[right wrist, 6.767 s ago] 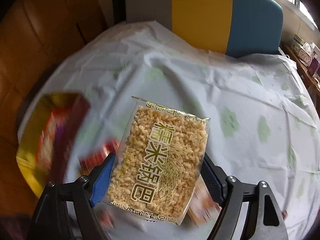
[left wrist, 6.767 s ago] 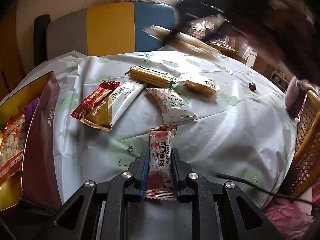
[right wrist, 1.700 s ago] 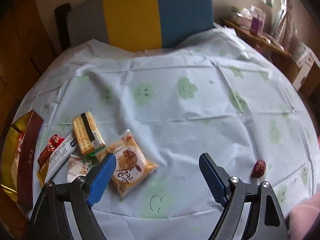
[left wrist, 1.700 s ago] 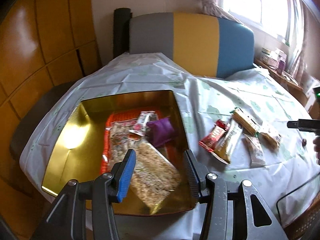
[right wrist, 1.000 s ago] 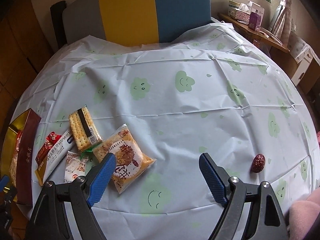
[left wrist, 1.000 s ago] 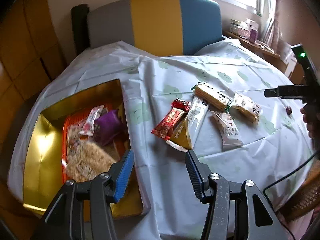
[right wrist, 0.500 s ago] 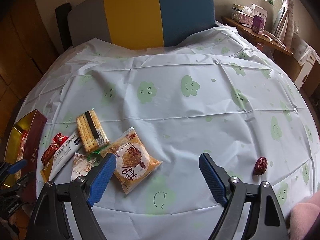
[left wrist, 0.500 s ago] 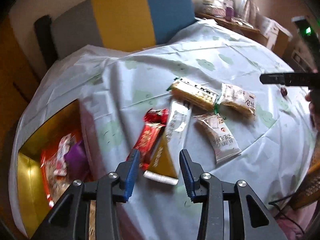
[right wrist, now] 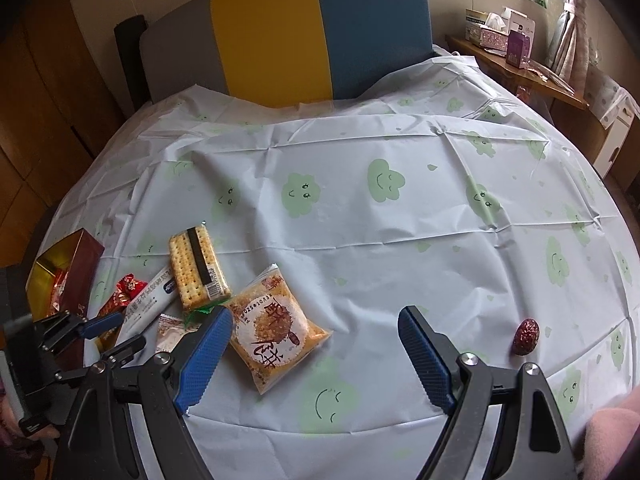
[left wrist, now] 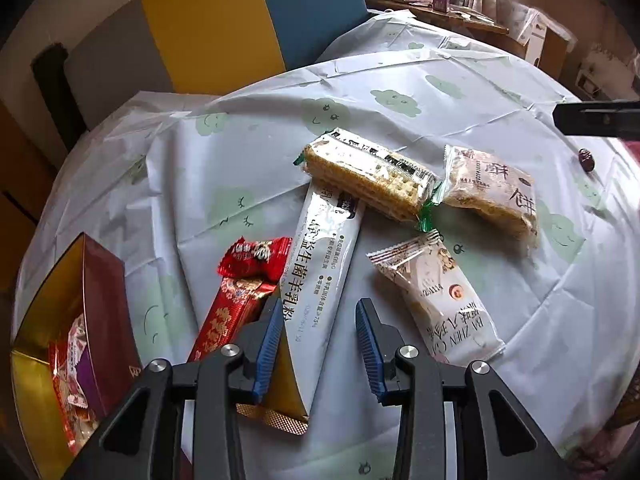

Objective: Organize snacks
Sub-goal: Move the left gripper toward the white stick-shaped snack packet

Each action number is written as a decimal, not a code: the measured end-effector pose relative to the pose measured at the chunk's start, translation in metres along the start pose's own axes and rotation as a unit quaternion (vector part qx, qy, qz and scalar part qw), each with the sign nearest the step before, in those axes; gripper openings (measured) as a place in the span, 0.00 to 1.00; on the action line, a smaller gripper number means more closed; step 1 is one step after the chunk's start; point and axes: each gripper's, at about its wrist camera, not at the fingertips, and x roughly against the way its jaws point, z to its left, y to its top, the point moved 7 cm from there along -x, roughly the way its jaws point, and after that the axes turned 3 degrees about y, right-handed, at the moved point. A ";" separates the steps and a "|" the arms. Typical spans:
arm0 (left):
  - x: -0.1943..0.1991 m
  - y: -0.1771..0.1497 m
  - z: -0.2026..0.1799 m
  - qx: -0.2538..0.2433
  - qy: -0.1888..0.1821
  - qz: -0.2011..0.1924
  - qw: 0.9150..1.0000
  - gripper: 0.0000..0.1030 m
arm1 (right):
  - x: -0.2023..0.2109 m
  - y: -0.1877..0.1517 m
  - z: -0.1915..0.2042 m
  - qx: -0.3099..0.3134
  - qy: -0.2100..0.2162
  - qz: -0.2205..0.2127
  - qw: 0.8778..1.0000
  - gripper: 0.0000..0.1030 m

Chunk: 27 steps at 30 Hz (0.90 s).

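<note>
My left gripper [left wrist: 318, 340] is open, its jaws on either side of the near end of a long white and gold sachet [left wrist: 320, 268]. Beside the sachet lie a red packet [left wrist: 228, 316], a red candy [left wrist: 256, 258], a cracker pack [left wrist: 368, 172], a pastry pack [left wrist: 492, 192] and a white snack pack [left wrist: 436, 300]. The gold snack box [left wrist: 40, 344] stands at the left with several snacks inside. My right gripper [right wrist: 314, 350] is open and empty above the cloth, just right of the pastry pack [right wrist: 276, 324]. The left gripper also shows in the right wrist view [right wrist: 112, 332].
A round table with a pale cloth printed with green clouds [right wrist: 380, 208]. A red date [right wrist: 526, 336] lies near the right edge. A grey, yellow and blue chair back [right wrist: 280, 36] stands behind. A wooden shelf with boxes [right wrist: 508, 48] is at the far right.
My left gripper has moved right from over the box and down to the sachet, its jaws narrower. The right gripper has hardly moved and stays wide open.
</note>
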 end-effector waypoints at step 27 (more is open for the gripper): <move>0.004 0.008 -0.006 0.069 -0.072 0.005 0.995 0.23 | 0.005 0.000 0.002 0.000 0.004 -0.007 1.000 0.84</move>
